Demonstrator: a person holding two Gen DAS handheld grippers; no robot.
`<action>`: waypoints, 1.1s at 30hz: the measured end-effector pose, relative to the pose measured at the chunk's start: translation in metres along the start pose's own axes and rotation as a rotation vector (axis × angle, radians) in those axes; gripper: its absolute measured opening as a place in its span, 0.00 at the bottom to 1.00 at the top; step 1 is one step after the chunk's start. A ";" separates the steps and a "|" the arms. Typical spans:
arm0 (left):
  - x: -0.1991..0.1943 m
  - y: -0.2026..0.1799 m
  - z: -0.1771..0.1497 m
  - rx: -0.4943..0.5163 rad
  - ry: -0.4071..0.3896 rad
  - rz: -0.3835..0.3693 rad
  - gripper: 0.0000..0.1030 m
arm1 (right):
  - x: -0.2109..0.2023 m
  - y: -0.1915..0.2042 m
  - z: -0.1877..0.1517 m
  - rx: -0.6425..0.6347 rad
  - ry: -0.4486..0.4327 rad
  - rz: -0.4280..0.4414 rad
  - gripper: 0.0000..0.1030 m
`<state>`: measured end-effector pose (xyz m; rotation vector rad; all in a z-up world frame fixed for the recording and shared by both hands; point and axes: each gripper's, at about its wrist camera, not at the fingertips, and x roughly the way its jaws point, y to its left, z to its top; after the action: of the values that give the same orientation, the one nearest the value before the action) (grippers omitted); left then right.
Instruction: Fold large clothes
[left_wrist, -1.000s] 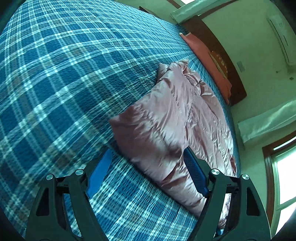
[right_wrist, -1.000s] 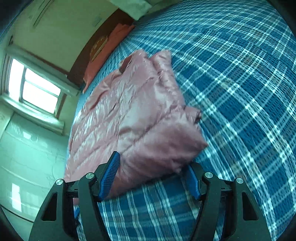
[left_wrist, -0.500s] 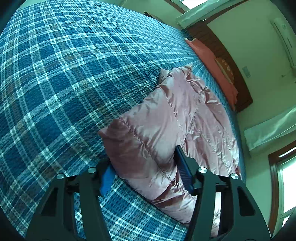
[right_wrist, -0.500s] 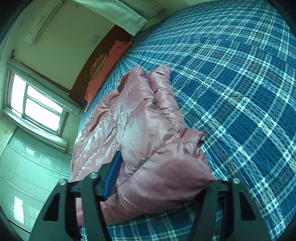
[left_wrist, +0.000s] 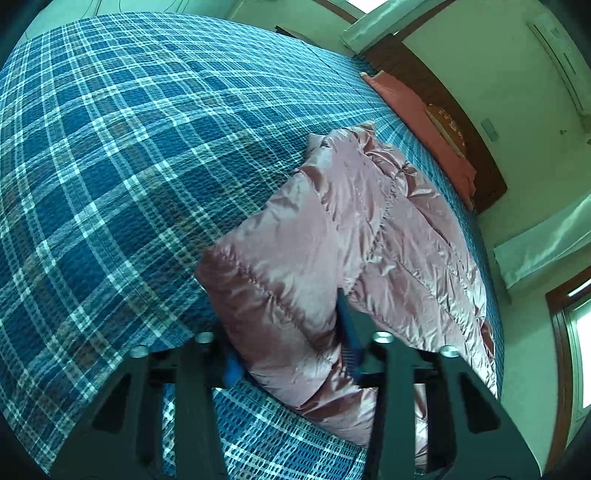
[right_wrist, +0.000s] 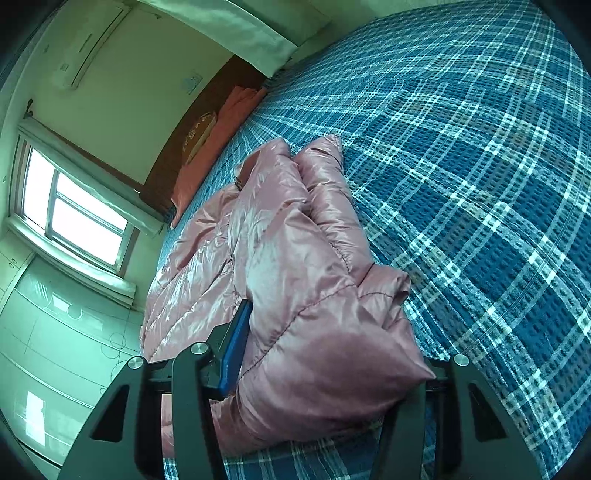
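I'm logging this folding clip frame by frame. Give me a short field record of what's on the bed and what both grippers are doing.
surface: bed with blue plaid cover
garment: pink puffer jacket, lying partly folded
left gripper: jaws closing, jacket's near edge between them
right gripper: jaws closing, a bulky jacket fold between them
far end: orange pillow against wooden headboard
fold status: not finished

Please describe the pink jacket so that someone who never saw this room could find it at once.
Find the bed with the blue plaid cover. The pink jacket lies on it, below the orange pillow at the wooden headboard. Only it is shiny, quilted and puffy.
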<state>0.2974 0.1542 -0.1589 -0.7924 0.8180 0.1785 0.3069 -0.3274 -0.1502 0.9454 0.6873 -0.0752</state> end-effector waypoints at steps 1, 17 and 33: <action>0.001 -0.002 0.000 0.005 0.001 -0.007 0.28 | 0.000 -0.001 -0.001 0.001 0.002 0.006 0.40; -0.040 0.008 -0.010 0.020 0.034 -0.026 0.12 | -0.053 -0.007 -0.022 0.009 0.026 0.041 0.20; -0.131 0.075 -0.051 0.014 0.068 -0.024 0.12 | -0.156 -0.047 -0.111 0.025 0.098 0.053 0.20</action>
<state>0.1447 0.1912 -0.1295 -0.7988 0.8725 0.1247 0.1110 -0.3067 -0.1378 0.9957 0.7530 0.0094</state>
